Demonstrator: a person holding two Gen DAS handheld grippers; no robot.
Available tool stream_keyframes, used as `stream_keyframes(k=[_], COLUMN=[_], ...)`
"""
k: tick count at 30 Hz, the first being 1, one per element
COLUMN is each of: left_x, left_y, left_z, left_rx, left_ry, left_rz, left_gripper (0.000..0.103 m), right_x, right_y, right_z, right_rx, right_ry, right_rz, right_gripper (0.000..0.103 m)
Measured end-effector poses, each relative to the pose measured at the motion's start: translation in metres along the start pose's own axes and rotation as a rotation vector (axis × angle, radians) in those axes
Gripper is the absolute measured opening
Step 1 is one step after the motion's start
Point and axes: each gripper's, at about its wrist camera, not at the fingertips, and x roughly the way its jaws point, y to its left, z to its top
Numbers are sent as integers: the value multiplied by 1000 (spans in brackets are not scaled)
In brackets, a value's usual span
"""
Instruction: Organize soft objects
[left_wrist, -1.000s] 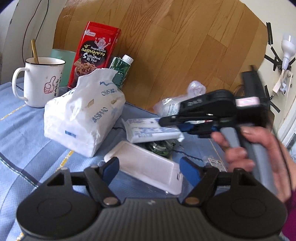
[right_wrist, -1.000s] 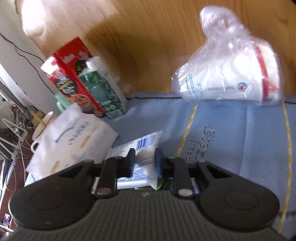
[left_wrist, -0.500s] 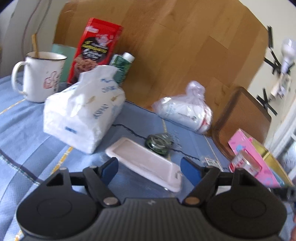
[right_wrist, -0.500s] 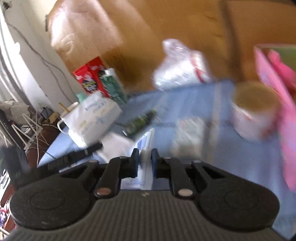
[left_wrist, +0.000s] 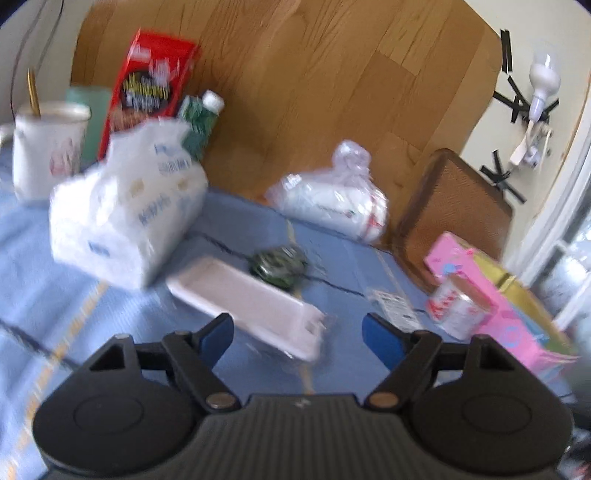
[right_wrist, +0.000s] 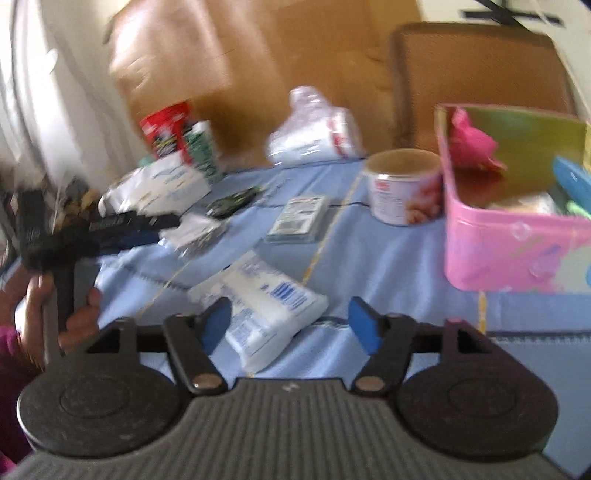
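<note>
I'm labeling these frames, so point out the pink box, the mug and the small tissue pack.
pink box (right_wrist: 517, 254), right wrist view, front wall.
mug (left_wrist: 46, 147), left wrist view, side of the body.
tissue pack (right_wrist: 266, 306), right wrist view, middle of the wrapper.

Black hand-held gripper (right_wrist: 290, 319) with blue pads (right_wrist: 364, 328); magenta sleeve (right_wrist: 9, 354).

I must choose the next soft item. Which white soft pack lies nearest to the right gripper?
The flat white tissue pack with blue print, lying on the blue cloth between the open right gripper fingers. The big white tissue bag and clear-wrapped white bundle lie farther back.
</note>
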Motion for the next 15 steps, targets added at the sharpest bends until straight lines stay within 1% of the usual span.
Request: stream_keyframes(k=[1,3,5,8,10,11,12,13,14,15], left_x=[-2,-4,-4,4,12,19,26,34,33,33], left_y=[-2,-14,-31,-60,-75,-82,-87,-91,-98,-105], left_z=[-3,-7,-9,-14,-21,-26,-31,-37,-41,-44], left_rx=[-21,-22,20,97,129,142,151,157,190,222], left_ry=[13,37,58,106,139,163,194,224,196,206], left_rz=[-26,-60,-86,-121,-137,-140,-138,-138,-119,-133], left_gripper=[79,79,79,79,79,77,72,72,70,67], right_x=[1,7,16,24,30,32,34,36,37,37], right_y=[1,7,11,7,9,10,10,9,9,11], right_z=[-2,-5,-7,-11,-13,-16,-17,-18,-20,-21], right_rx=[-38,-104,-155,-203,-237,-249,-252,-249,-253,-265], right_ry=[6,13,27,56,65,67,72,76,64,59], right_rz=[15,29,47,52,28,19,15,18,16,13], right_gripper=[79,83,88,88,88,88,88,88,89,89])
